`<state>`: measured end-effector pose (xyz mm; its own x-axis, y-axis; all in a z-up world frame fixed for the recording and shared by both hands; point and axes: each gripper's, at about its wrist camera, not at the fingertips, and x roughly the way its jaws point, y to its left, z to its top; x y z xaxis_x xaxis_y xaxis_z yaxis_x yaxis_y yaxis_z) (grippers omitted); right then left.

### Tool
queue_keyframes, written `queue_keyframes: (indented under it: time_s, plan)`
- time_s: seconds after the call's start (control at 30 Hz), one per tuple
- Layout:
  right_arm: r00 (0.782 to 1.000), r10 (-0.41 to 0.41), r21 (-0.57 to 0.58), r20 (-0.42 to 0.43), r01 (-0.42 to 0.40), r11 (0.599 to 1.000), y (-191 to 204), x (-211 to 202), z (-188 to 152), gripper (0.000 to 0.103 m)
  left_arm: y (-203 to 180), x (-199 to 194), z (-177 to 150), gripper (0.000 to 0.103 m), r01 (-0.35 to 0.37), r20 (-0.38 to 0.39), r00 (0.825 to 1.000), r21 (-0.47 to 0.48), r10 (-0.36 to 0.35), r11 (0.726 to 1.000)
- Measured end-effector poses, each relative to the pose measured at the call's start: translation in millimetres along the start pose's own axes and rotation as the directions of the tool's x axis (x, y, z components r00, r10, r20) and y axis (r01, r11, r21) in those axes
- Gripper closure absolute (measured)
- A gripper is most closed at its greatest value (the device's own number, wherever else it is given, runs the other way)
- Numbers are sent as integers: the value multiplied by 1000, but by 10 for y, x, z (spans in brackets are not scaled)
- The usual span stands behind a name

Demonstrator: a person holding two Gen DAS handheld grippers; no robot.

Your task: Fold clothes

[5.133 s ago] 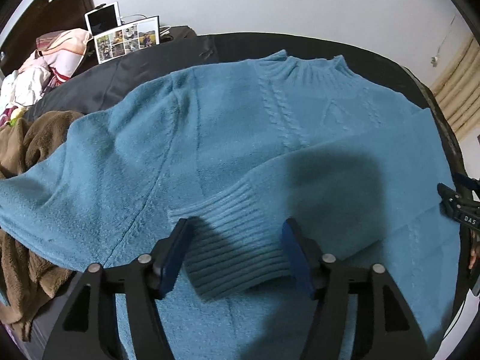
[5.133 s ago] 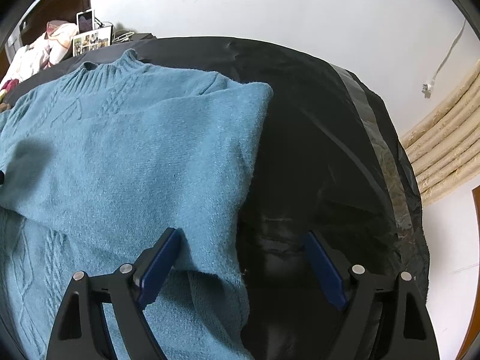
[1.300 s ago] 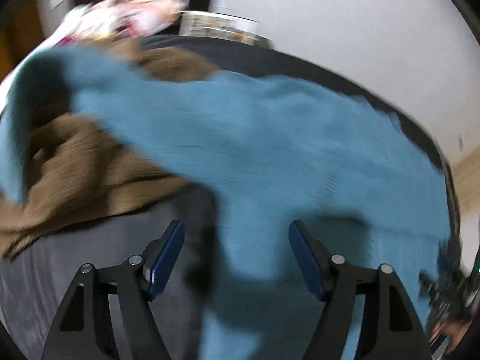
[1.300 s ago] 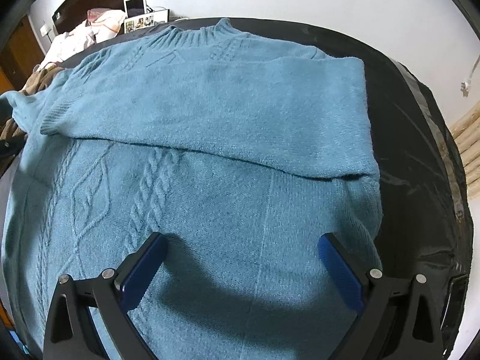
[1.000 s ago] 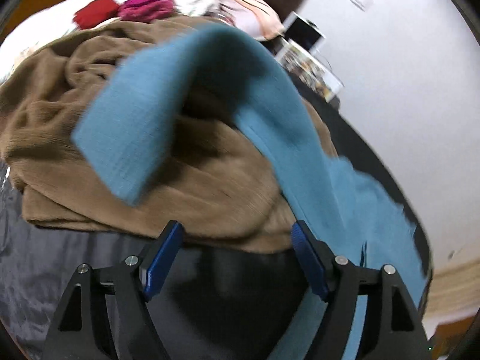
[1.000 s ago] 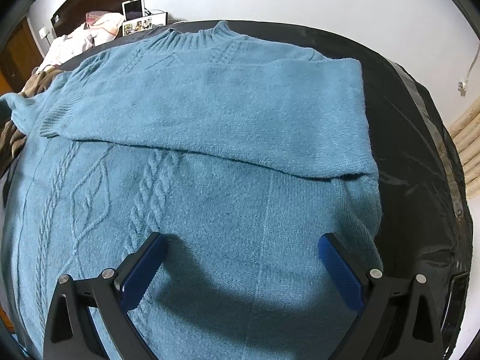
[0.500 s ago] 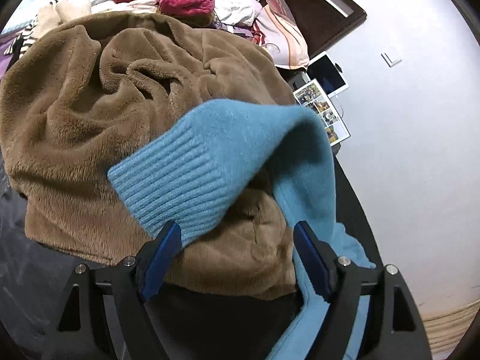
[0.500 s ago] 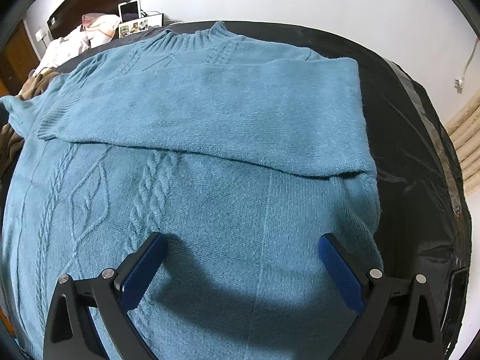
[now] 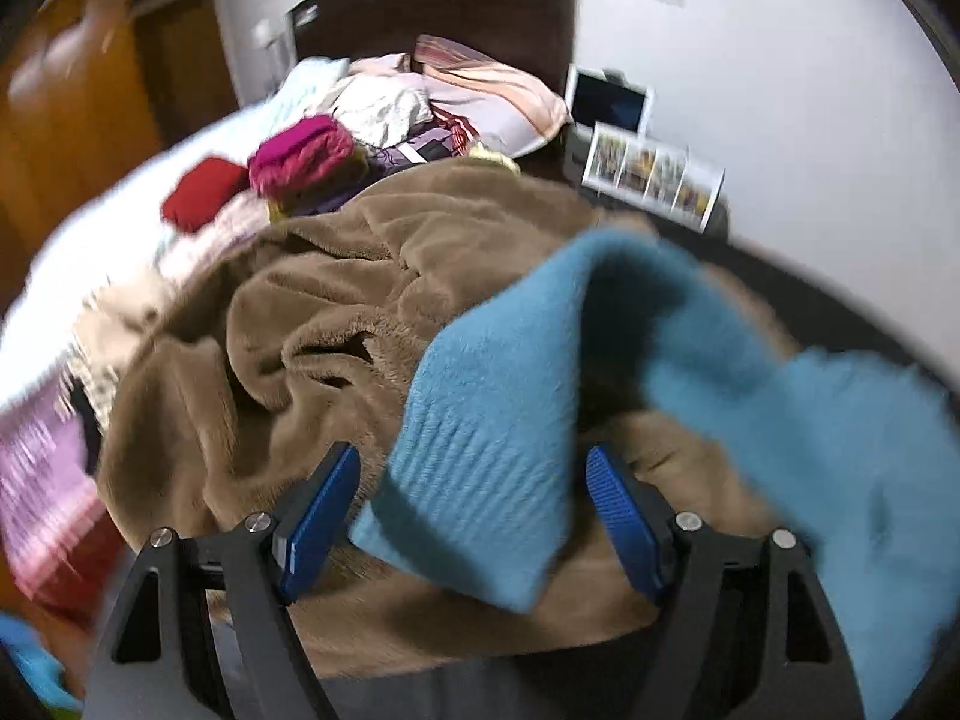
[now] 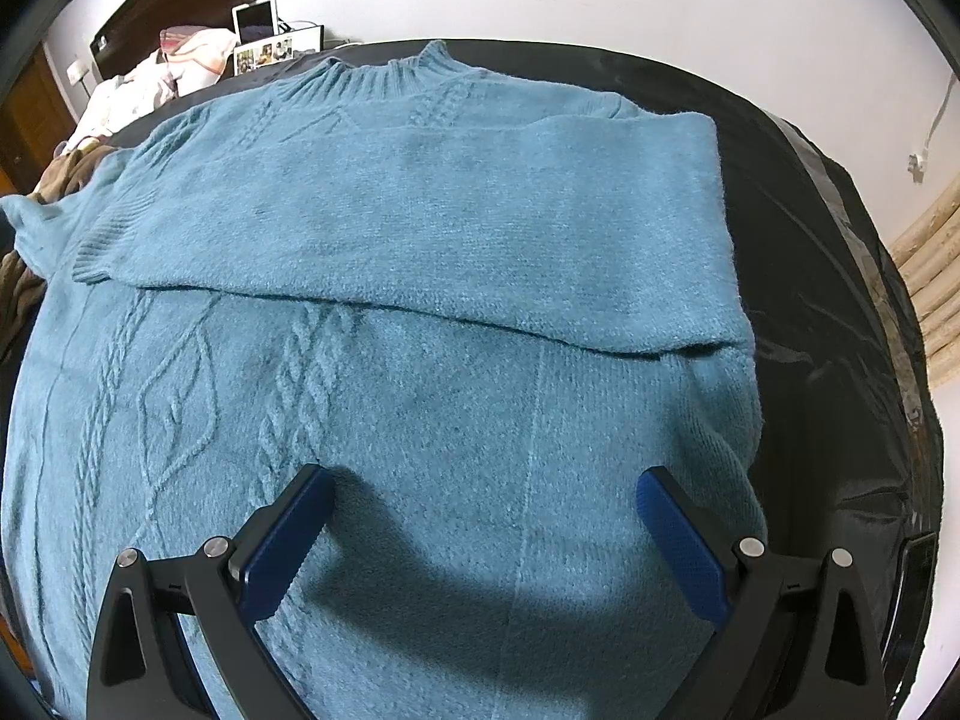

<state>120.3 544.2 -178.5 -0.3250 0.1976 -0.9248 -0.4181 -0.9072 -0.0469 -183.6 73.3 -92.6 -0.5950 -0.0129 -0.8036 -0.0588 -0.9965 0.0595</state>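
A teal knit sweater point(image 10: 420, 324) lies flat on a black table point(image 10: 840, 300), collar at the far side. Its right sleeve point(image 10: 420, 228) is folded across the chest. Its left sleeve point(image 9: 498, 444) drapes over a brown fleece garment point(image 9: 336, 324), ribbed cuff toward me. My left gripper point(image 9: 471, 510) is open, its blue pads either side of that cuff without gripping it. My right gripper point(image 10: 486, 534) is open and empty, hovering over the sweater's lower body.
A bed with red point(image 9: 204, 192), magenta point(image 9: 300, 156) and pale clothes lies beyond the brown garment. A tablet point(image 9: 609, 102) and a photo strip point(image 9: 654, 177) stand by the wall. Wicker furniture point(image 10: 924, 276) is at the right.
My left gripper has swung left from the sweater's body to the left sleeve cuff and closed in on it. My right gripper has stayed nearly still over the hem area.
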Motion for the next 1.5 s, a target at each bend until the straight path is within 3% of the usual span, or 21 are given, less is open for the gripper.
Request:
queue_keyframes:
  time_s: [0.4, 0.47, 0.53, 0.63, 0.97, 1.17, 1.37, 1.5]
  plan:
    - [1000, -5, -2, -20, 5, 1000, -71, -43, -31, 1, 65, 263, 103, 23, 19, -30, 999, -4, -20, 1000]
    - [1000, -5, -2, -18, 5, 1000, -85, -53, -42, 1, 103, 245, 109, 40, 41, -46, 998, -28, -42, 999]
    - [1000, -3, -2, -16, 3, 1000, -103, -62, -55, 1, 153, 208, 134, 68, 37, -56, 998, -62, -40, 997]
    - [1000, -2, -4, -15, 2, 1000, -127, -74, -70, 1, 220, 89, 166, 73, 49, -47, 997, -95, -54, 994]
    - [1000, -4, -2, -12, 4, 1000, -227, -108, -77, 1, 152, -588, 379, 76, 111, 105, 989, -89, -101, 990]
    - [1000, -4, -1, -8, 4, 1000, -177, -132, -180, 1, -117, -1020, 543, 76, 211, 170, 965, -47, -201, 976]
    - [1000, 4, -7, 7, -4, 1000, -200, -138, -206, 1, -514, -1336, 622, 76, 275, 181, 945, 16, -273, 961]
    - [1000, 8, -10, 16, -8, 1000, -248, -176, -259, 1, -908, -1497, 625, 76, 337, 177, 922, 68, -344, 939]
